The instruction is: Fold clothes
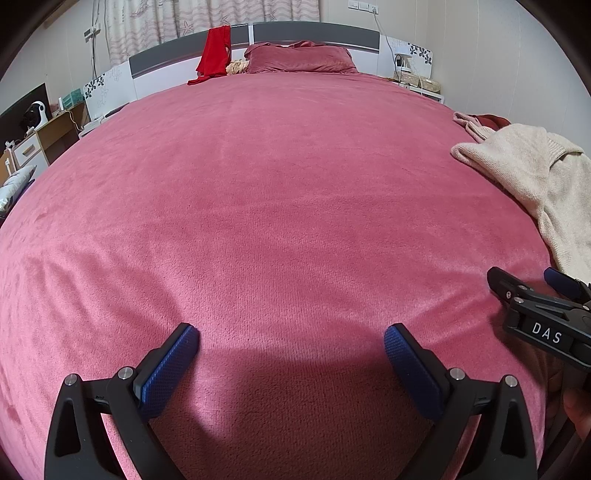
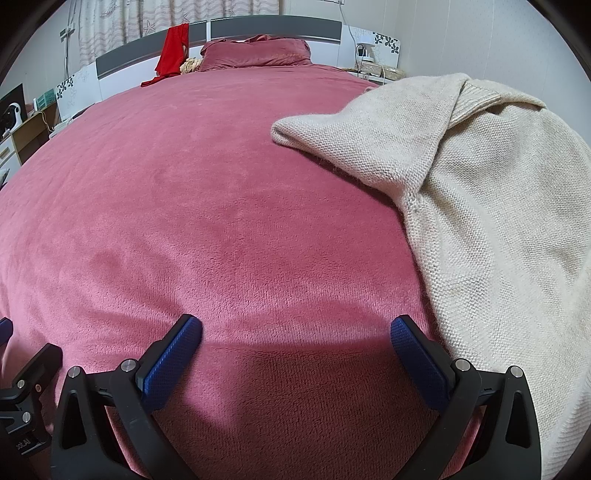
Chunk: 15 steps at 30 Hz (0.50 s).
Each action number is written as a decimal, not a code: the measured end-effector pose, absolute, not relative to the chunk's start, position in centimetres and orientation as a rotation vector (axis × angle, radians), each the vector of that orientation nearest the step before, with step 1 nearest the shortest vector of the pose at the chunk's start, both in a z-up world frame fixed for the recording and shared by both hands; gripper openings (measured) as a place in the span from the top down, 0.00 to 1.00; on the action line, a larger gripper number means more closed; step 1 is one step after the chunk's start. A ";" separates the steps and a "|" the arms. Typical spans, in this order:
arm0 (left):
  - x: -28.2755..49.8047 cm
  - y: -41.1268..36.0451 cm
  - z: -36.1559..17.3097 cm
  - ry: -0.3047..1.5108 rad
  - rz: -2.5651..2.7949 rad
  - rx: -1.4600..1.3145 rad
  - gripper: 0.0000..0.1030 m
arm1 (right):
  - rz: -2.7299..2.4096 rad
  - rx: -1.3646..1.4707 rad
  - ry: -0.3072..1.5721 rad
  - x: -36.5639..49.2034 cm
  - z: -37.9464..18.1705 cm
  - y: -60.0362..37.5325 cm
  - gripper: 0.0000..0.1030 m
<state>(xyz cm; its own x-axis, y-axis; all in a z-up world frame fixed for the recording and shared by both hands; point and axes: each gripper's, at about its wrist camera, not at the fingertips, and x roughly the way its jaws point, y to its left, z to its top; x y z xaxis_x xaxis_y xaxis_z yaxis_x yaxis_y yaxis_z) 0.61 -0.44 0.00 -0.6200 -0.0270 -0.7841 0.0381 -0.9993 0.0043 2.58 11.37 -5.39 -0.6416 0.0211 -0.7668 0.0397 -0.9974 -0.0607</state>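
A cream knitted sweater (image 2: pixel 480 206) lies crumpled on the right side of the pink bed (image 2: pixel 221 206). It also shows in the left wrist view (image 1: pixel 535 173) at the far right. My right gripper (image 2: pixel 295 332) is open and empty, low over the bedspread, with its right finger close beside the sweater's edge. My left gripper (image 1: pixel 291 339) is open and empty over bare bedspread, left of the right gripper (image 1: pixel 524 284), which shows at that view's right edge.
A red garment (image 1: pixel 214 51) hangs over the headboard (image 1: pixel 314 31) at the far end, beside a pink pillow (image 1: pixel 299 57). Another pinkish garment (image 1: pixel 469 123) lies behind the sweater. Desks and shelves (image 1: pixel 44 136) stand left of the bed, a nightstand (image 1: pixel 417 79) at the far right.
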 end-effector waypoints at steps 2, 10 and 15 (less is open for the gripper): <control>0.7 -0.4 0.0 0.018 -2.795 1.352 0.00 | -2.834 1.326 0.112 2.5 -5.5 11.5 0.00; 0.8 -0.7 0.1 0.023 -2.794 1.354 0.00 | -2.825 1.337 0.105 2.6 -4.1 11.4 0.00; 0.6 -0.5 0.1 0.022 -2.793 1.355 0.00 | -2.825 1.343 0.111 2.2 -3.7 11.8 0.00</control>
<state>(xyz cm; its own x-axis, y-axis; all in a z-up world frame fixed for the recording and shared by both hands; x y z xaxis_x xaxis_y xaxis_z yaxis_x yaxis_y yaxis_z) 0.63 -0.48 0.06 -0.6187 -0.0273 -0.7851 0.0395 -0.9992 0.0036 2.19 11.79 -3.72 -0.6318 0.0195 -0.7749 0.0415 -0.9974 -0.0589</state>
